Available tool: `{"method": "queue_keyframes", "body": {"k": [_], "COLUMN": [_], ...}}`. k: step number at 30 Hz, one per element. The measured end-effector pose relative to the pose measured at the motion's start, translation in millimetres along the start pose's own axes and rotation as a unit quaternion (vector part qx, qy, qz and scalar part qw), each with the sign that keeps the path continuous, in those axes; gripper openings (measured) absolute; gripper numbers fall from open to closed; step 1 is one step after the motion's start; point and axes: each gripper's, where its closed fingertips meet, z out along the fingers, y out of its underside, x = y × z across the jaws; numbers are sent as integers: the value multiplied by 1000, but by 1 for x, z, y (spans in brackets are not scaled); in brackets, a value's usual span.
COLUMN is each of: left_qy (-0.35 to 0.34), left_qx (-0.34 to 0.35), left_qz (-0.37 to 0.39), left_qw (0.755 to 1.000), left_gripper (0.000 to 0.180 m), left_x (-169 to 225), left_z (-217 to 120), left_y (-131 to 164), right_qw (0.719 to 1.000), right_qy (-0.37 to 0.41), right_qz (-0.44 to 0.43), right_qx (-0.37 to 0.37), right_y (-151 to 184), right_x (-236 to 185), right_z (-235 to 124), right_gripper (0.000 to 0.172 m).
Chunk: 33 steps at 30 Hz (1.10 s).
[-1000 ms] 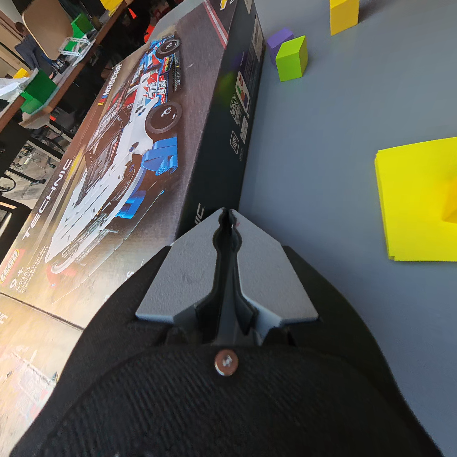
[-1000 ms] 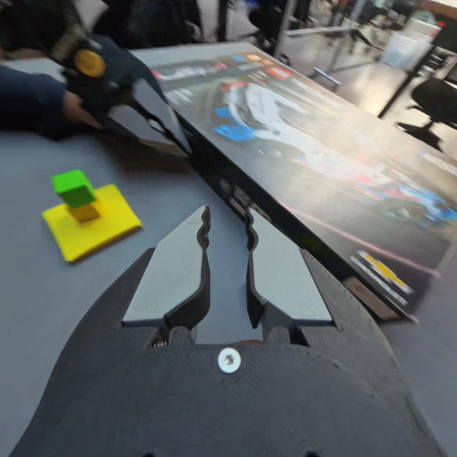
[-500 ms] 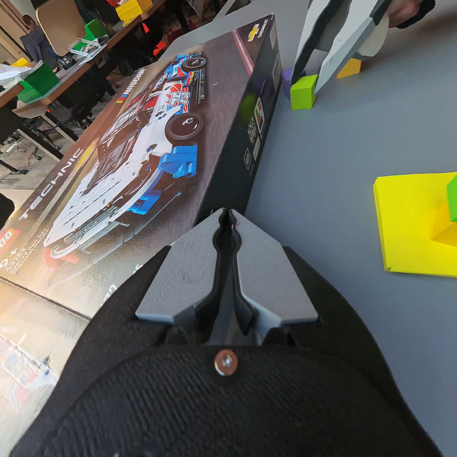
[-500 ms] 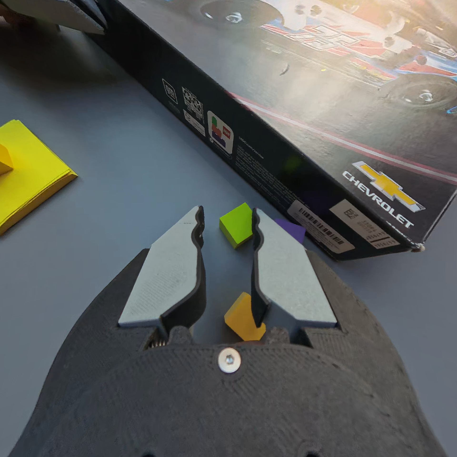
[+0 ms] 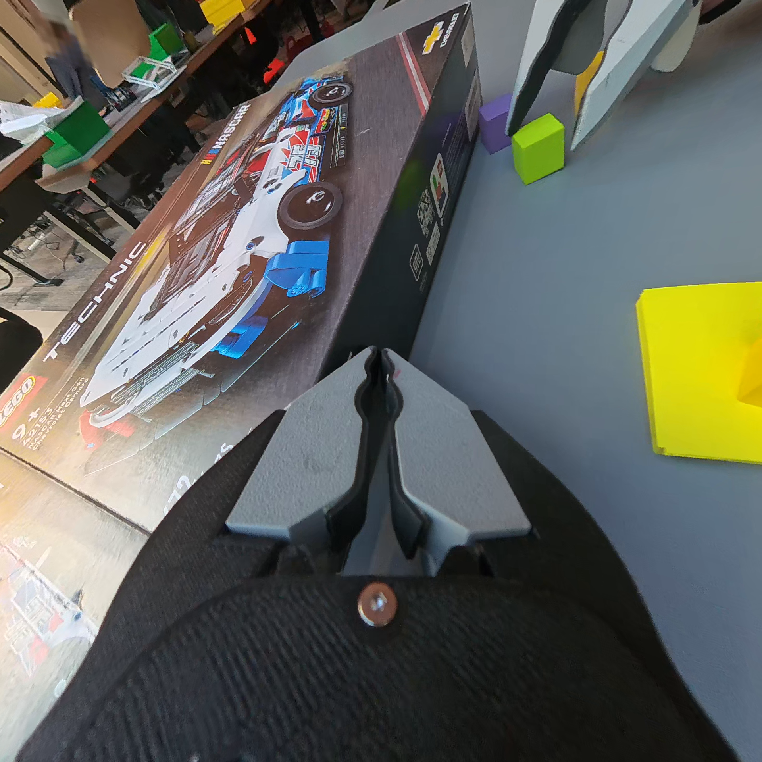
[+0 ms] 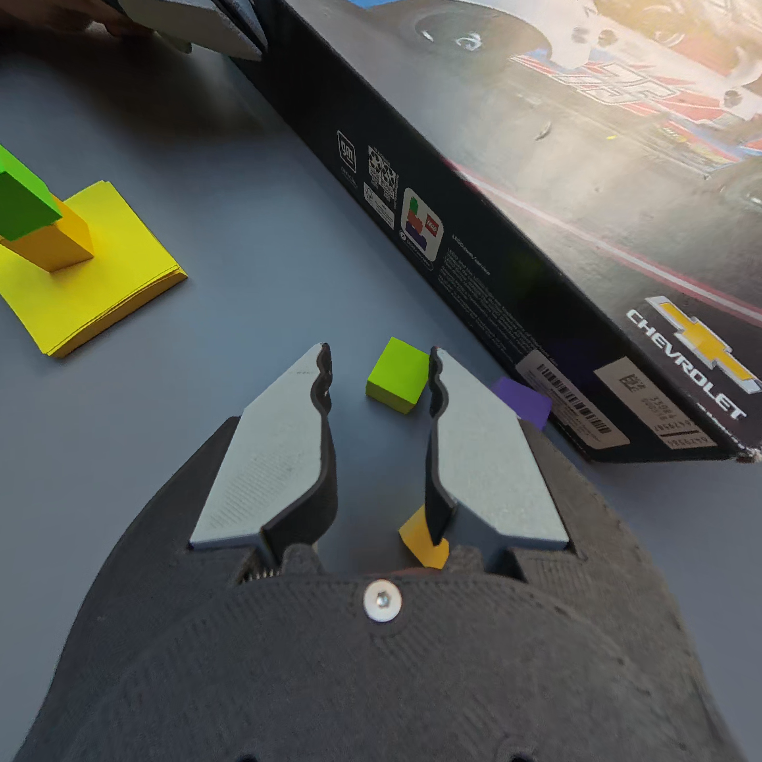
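The right gripper is spread wide, and a lime-green cube is framed between its fingertips on the grey table; the cube sits against or just beside the right pad, while a clear gap is left at the left pad, so nothing is pinched. A yellow-orange block is seen low between the fingers, at 6 o'clock from the cube, partly hidden by the right finger. A purple cube lies at 3 o'clock of the lime-green cube, just beside the dark side wall of a large printed cardboard box, which closes off the whole 1-to-3 o'clock side. At 10 o'clock, well apart, a stack of square yellow paper sheets is laid flat, with an orange block on it and a darker green block on top of that.

The left gripper is pressed together with nothing between its ridged black pads, and it is held near the box's side wall at 12 o'clock. The blocks are matte, smooth and sharp-edged; the fingers are grey plates set in black textured housings
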Motion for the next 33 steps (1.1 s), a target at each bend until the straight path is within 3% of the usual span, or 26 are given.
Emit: {"method": "queue_keyframes", "body": {"k": [6, 11, 15, 18, 21, 25, 30, 33], "left_qy": [-1, -4, -4, -3, -1, 2, -3, -4], "left_qx": [-3, -3, -3, -5, -6, -10, -15, -20], "left_qz": [4, 7, 11, 10, 7, 5, 13, 21], "left_qw": [1000, 1000, 1000, 1000, 1000, 1000, 1000, 1000], "left_gripper": [0, 0, 0, 0, 0, 0, 0, 0], "left_x": [1, 1, 1, 1, 1, 1, 2, 3], "left_z": [0, 0, 0, 1, 1, 2, 3, 4], "left_y": [1, 1, 1, 2, 2, 3, 4, 5], "right_qw": [999, 999, 999, 997, 996, 967, 944, 943], "right_qy": [-13, -20, -16, -13, -53, -182, -268, -256], "right_qz": [-40, -38, -37, -56, -65, -104, -114, -142], "right_qx": [2, 24, -25, -43, 23, 147, 158, 159], "right_y": [-5, -12, 5, 8, -19, -75, -99, -104], "right_x": [-13, -15, -13, -16, -36, -100, -153, -165], "right_z": [2, -4, 5, 11, 5, -4, -4, -2], "right_gripper": [37, 41, 40, 27, 26, 26, 26, 26]}}
